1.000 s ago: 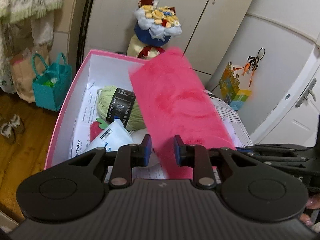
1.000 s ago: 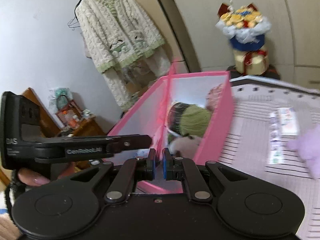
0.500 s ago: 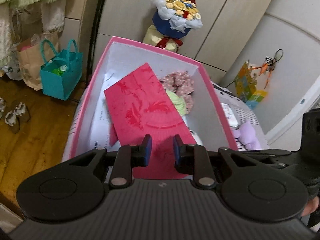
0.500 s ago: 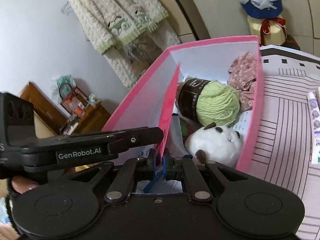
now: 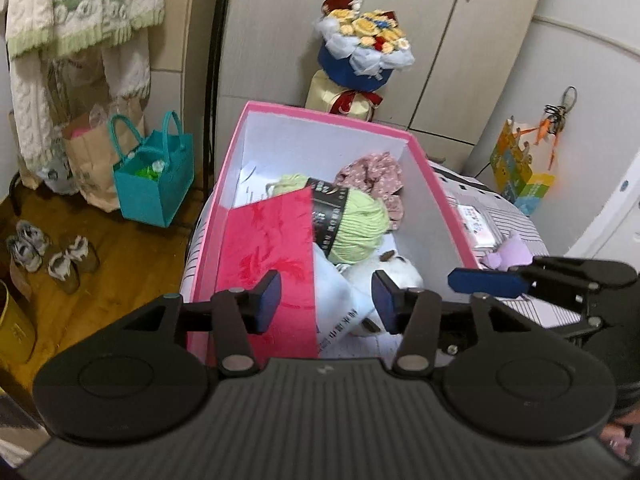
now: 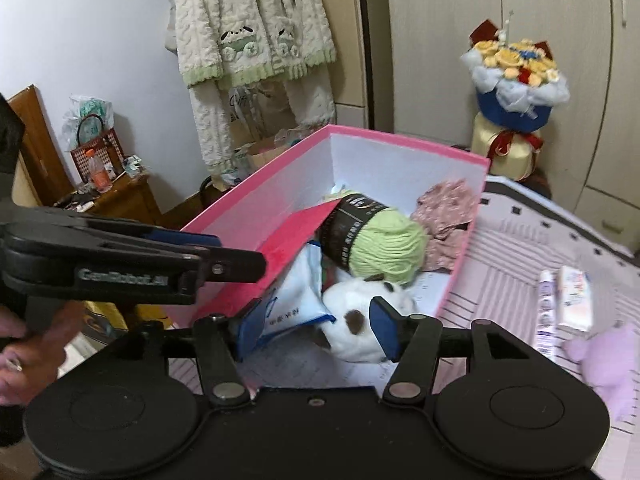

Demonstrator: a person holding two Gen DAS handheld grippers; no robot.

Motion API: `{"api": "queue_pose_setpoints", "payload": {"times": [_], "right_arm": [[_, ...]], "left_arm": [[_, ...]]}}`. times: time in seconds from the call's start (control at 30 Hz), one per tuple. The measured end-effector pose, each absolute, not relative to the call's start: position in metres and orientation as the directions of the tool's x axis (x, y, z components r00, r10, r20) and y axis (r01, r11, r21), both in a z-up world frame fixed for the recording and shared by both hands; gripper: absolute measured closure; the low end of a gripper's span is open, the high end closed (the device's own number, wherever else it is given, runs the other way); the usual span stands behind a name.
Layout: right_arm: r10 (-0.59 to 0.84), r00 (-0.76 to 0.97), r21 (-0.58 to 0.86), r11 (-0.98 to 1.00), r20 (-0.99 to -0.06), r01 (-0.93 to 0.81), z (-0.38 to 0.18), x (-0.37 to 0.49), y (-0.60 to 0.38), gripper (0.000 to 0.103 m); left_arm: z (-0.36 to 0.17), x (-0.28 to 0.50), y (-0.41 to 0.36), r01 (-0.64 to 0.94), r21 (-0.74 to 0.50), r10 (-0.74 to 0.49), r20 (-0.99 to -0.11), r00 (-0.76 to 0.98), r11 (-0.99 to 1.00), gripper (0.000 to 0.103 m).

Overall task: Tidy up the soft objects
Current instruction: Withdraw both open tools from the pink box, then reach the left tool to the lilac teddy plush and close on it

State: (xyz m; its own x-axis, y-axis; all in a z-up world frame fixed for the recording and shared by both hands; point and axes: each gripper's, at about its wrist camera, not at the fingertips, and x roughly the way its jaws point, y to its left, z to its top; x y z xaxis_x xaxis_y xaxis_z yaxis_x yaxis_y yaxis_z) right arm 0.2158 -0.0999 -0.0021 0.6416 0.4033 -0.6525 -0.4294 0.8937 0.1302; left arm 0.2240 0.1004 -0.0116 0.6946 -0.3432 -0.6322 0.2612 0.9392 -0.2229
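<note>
A pink box with white walls stands on the striped bed cover. A flat red sheet leans inside it against the left wall. Beside the sheet lie a green yarn ball, a floral scrunchie, a white plush and a white packet. My left gripper hovers over the box's near end, its jaws opening, pads clear of the sheet. My right gripper is opening too, above the white plush, gripping nothing. A purple plush lies outside the box on the right.
Tissue packets lie on the bed cover right of the box. Left of the bed, on the wooden floor, are a teal bag and shoes. A bouquet stands before the wardrobe doors behind the box.
Both grippers were shut on the red sheet and lowered it into the box. Both have now opened, and the sheet rests against the left wall.
</note>
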Motion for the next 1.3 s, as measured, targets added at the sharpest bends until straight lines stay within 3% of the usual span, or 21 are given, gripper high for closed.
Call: {"api": "queue_pose_setpoints", "payload": {"times": [0.77,1.3], "right_arm": [[0.337,0.757,0.042,0.924,-0.560,-0.380,0.044,0.106,-0.194,0.032],[0.230,0.825,0.038,0.969,-0.517,-0.246,0.009,0.078,-0.306,0.032]], "left_arm": [[0.047,0.127,0.036,0.487,-0.145,-0.481,-0.542,0.689,0.861,0.030],[0.017,0.137,-0.075,0.609,-0.182,-0.579,-0.595,0.556,0.772,0.029]]}}
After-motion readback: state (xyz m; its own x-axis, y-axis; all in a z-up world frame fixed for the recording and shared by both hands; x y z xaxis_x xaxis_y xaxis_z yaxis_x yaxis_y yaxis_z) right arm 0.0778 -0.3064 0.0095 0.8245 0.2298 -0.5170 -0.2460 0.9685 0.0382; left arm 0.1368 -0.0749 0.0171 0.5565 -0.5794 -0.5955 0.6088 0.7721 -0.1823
